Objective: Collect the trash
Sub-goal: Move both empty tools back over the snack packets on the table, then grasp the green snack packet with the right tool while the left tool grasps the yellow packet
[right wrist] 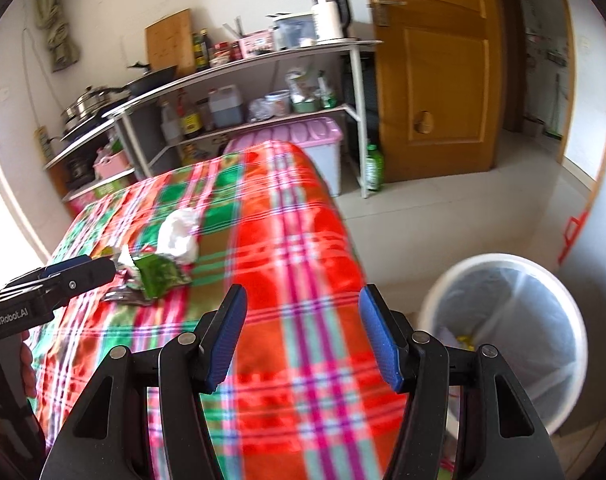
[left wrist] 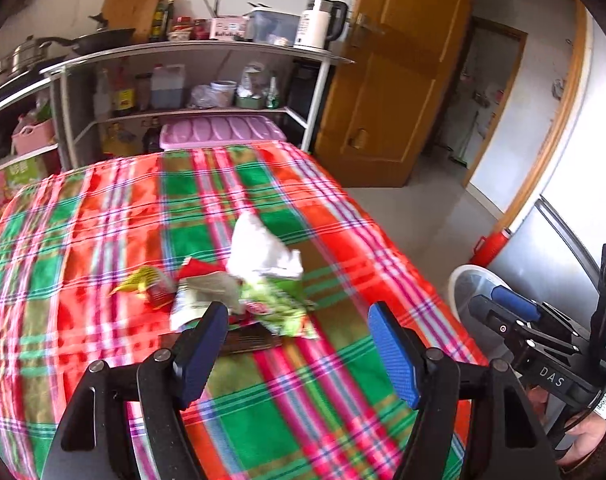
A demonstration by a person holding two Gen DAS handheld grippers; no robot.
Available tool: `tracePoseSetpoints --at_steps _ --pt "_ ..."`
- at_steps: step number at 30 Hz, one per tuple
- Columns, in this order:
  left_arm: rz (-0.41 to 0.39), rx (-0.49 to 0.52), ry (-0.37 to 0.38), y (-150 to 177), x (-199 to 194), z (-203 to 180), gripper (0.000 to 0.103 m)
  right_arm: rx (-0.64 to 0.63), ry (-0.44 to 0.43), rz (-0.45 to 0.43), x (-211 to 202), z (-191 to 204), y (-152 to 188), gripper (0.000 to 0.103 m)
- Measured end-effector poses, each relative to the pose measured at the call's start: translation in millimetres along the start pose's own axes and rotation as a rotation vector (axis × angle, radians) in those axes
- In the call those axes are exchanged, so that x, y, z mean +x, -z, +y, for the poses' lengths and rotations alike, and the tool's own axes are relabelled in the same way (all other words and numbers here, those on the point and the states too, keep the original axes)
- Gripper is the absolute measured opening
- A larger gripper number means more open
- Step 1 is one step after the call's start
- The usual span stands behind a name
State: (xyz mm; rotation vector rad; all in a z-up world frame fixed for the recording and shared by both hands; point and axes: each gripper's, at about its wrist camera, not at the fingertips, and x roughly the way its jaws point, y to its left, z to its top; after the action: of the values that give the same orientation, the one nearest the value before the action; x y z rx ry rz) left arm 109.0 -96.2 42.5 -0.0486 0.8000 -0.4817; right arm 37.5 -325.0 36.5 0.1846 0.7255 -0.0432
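A heap of trash lies on the plaid-covered table (left wrist: 103, 216): a crumpled white paper (left wrist: 263, 248), a green wrapper (left wrist: 281, 310), a silvery wrapper (left wrist: 207, 292), a red scrap (left wrist: 201, 268) and a yellow wrapper (left wrist: 137, 282). My left gripper (left wrist: 299, 332) is open just short of the heap, its left fingertip by the silvery wrapper, nothing between the pads. From the right wrist view the left gripper (right wrist: 103, 266) reaches the edge of the green wrapper (right wrist: 159, 276), beside the white paper (right wrist: 179, 236). My right gripper (right wrist: 303, 320) hangs open and empty over the table's right edge.
A white bin (right wrist: 503, 340) with a clear liner stands on the floor right of the table (right wrist: 303, 240), some scraps inside. A dark flat object (left wrist: 251, 342) lies under the heap. Shelves (left wrist: 183, 52) with kitchenware and a purple-lidded box (left wrist: 223, 130) stand behind. A wooden door (left wrist: 387, 80) is open.
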Motion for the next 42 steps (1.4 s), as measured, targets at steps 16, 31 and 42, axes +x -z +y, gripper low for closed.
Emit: tracePoseSetpoints --at_steps 16,31,42 --pt "-0.027 -0.164 -0.079 8 -23 98 0.076 -0.091 -0.170 0.075 53 78 -9 0.059" --pt "-0.005 -0.199 -0.093 6 -15 137 0.077 -0.173 -0.235 0.135 97 117 -15 0.065" --pt "0.029 -0.204 -0.060 -3 10 141 0.079 -0.226 -0.203 0.171 121 130 -17 0.065"
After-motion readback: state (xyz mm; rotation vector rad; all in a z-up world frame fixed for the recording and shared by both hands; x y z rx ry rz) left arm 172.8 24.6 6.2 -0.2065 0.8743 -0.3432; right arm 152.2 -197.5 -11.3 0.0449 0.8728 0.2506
